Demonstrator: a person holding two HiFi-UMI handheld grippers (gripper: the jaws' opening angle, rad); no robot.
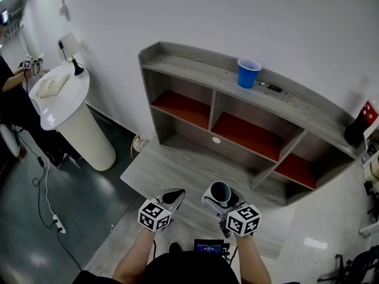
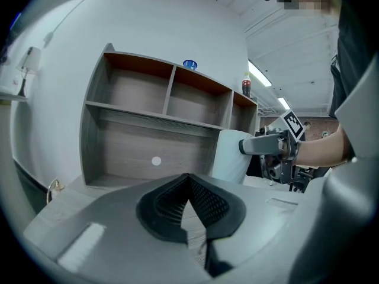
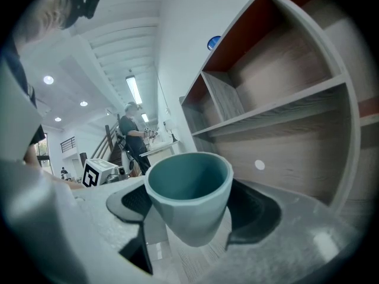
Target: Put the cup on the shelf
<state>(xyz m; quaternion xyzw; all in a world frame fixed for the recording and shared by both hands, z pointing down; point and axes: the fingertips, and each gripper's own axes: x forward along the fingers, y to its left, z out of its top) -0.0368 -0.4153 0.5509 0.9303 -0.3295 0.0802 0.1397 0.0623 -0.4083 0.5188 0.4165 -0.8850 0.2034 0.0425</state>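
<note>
Holding both forearms forward, side by side, I have my left gripper [image 1: 173, 196] pressed together on nothing, tipped slightly down toward the shelf [image 1: 195, 64]. Just to its right, my right gripper [image 1: 220, 199] pinches the teal cup [image 1: 220, 189] by its sides (mouth up, a little tilted), above the low wooden platform [image 1: 159, 171] in front of the shelf. A blue cup [image 1: 248, 73] stands on the top board.

— What do the tools look like?
— The left gripper [image 1: 173, 197] and right gripper [image 1: 220, 197] are grey with black ribbed pads [image 2: 169, 203]. Each carries a white cube [image 1: 155, 215] printed with black squares.
— Clothing?
— At six o'clock there's a dark top [image 1: 177, 274], possibly short-sleeved, and a small blue-lit screen [image 1: 209, 247].
</note>
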